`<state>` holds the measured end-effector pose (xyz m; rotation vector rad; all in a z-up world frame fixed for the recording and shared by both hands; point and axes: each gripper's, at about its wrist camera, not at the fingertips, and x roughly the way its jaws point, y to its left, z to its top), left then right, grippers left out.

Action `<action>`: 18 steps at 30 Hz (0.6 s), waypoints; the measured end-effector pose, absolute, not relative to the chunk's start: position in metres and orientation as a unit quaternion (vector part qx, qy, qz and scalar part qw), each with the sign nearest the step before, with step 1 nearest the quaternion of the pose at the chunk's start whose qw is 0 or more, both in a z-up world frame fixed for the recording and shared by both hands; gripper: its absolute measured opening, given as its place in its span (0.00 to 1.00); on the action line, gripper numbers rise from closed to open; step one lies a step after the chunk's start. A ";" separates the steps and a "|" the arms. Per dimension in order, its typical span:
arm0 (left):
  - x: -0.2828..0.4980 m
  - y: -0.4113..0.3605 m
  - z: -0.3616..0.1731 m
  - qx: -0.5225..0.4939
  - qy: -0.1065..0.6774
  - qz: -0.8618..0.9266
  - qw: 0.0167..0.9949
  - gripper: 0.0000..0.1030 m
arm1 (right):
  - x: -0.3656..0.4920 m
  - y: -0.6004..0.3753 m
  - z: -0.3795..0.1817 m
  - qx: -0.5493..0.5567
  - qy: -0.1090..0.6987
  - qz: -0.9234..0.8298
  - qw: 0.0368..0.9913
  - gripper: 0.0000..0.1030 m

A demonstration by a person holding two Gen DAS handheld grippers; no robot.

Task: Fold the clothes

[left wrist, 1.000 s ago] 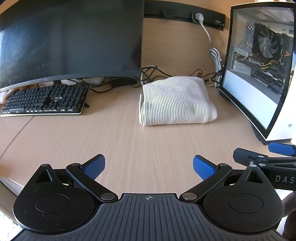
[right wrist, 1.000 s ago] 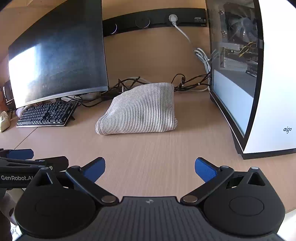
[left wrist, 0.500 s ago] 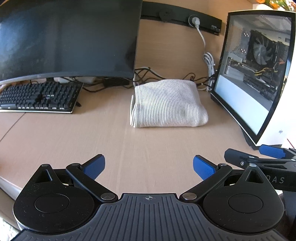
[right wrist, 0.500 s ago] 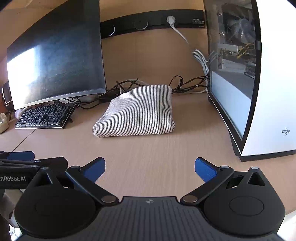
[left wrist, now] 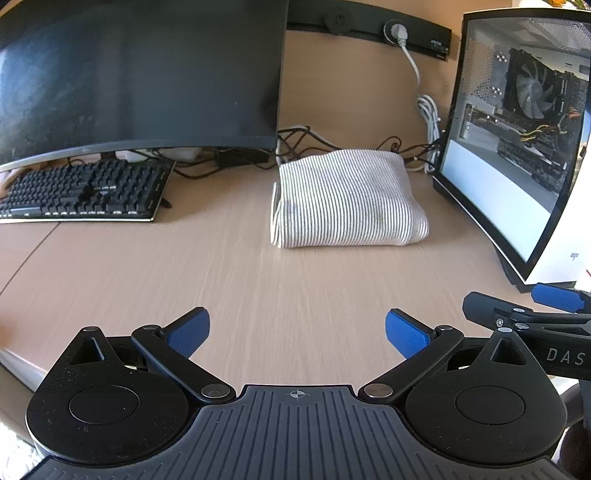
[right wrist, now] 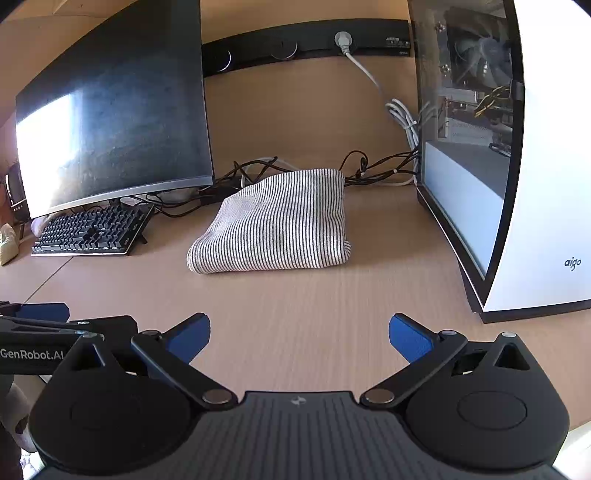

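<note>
A white garment with thin dark stripes (left wrist: 347, 201) lies folded into a neat rectangle at the back of the wooden desk (left wrist: 258, 288), between the monitor and the PC case. It also shows in the right wrist view (right wrist: 280, 229). My left gripper (left wrist: 297, 330) is open and empty, held over the desk well in front of the garment. My right gripper (right wrist: 299, 334) is open and empty too, beside the left one. The right gripper's blue fingertip (left wrist: 557, 297) shows at the right of the left wrist view.
A curved black monitor (left wrist: 136, 77) and black keyboard (left wrist: 85, 190) stand at the back left. A white glass-sided PC case (right wrist: 517, 155) stands at the right. Tangled cables (right wrist: 369, 173) lie behind the garment, below a wall power strip (left wrist: 402, 33).
The left view has swung slightly, so the garment has shifted a little in frame. Both grippers stay open and empty, back from the garment. The garment has not moved.
</note>
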<state>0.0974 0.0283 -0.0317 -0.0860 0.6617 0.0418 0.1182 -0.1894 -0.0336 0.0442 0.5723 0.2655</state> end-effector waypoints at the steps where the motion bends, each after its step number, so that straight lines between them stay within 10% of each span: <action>1: 0.098 0.028 -0.032 -0.043 0.325 0.020 0.944 1.00 | 0.118 -0.190 -0.034 0.022 0.282 0.130 0.950 1.00; 18: 0.100 0.031 -0.033 -0.047 0.325 0.025 0.944 1.00 | 0.122 -0.187 -0.035 0.020 0.280 0.136 0.950 1.00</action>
